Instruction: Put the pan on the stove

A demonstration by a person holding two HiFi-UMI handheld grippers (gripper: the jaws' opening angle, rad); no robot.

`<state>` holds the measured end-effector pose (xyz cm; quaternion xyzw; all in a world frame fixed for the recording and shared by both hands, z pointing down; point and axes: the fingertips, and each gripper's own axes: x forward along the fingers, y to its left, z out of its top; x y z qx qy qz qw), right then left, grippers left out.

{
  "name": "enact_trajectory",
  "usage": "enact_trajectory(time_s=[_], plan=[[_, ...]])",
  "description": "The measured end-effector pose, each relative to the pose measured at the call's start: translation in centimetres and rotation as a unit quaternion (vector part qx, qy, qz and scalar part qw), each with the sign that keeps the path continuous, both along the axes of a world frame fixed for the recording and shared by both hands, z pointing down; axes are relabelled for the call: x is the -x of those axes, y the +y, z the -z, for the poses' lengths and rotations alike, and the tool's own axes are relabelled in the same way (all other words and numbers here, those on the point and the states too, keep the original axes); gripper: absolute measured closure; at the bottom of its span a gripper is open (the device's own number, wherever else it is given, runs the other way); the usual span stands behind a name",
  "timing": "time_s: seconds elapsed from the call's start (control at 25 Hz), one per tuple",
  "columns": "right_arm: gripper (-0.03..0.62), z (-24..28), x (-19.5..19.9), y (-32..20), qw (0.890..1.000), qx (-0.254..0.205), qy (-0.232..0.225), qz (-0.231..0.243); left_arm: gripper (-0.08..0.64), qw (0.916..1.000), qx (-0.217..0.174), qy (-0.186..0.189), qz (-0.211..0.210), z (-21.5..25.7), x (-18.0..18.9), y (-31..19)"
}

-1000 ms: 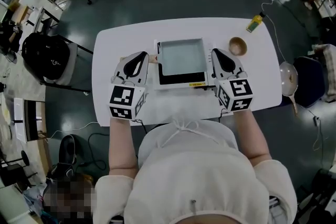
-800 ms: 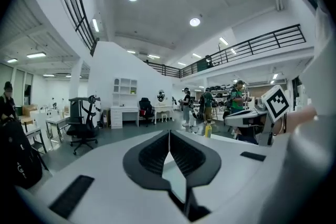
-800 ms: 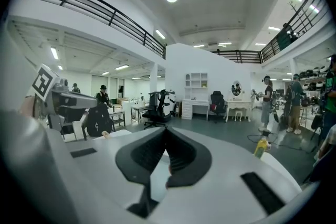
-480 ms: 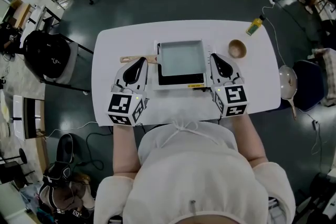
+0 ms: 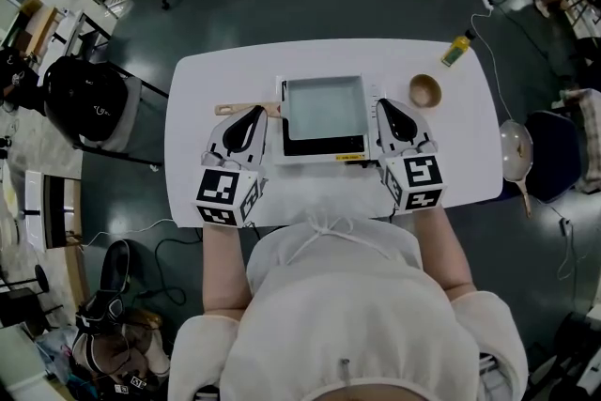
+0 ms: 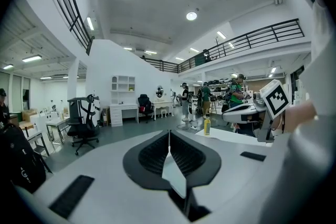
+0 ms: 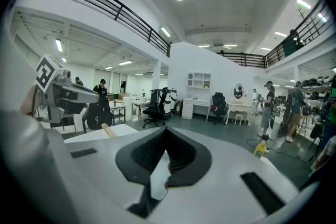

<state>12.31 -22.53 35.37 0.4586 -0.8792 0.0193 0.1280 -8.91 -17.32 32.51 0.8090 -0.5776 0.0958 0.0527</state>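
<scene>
Pan (image 5: 324,105) and stove (image 5: 324,146) were already together at the middle of the frame. The square pan sat on top of the black stove on the white desk (image 5: 216,75), with its wooden handle (image 5: 228,108) pointing toward frame left. To my eye the placing was done, and you only had to draw back. Your left hand-held gripper (image 5: 254,110) lay just left of the pan by the handle, jaws pressed together on nothing. Your right hand-held gripper (image 5: 384,104) lay just right of the stove, also fully closed and empty.
</scene>
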Motion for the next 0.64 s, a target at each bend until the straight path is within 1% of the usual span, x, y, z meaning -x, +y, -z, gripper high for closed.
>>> enact_trajectory(time_s=[0.16, 0.32, 0.64], plan=[[0.591, 0.2, 0.2, -0.1, 1.000, -0.009, -0.005, 0.008, 0.535, 1.0000, 0.002, -0.002, 0.002, 0.2, 0.1, -0.2], [0.591, -0.1, 0.8, -0.2, 1.000, -0.018, 0.001, 0.020, 0.535, 1.0000, 0.007, -0.004, 0.006, -0.4, 0.3, -0.4], [0.591, 0.1, 1.0, -0.8, 0.999, -0.023, 0.001, 0.026, 0.535, 0.9999, 0.009, 0.006, 0.010, -0.5, 0.2, -0.8]])
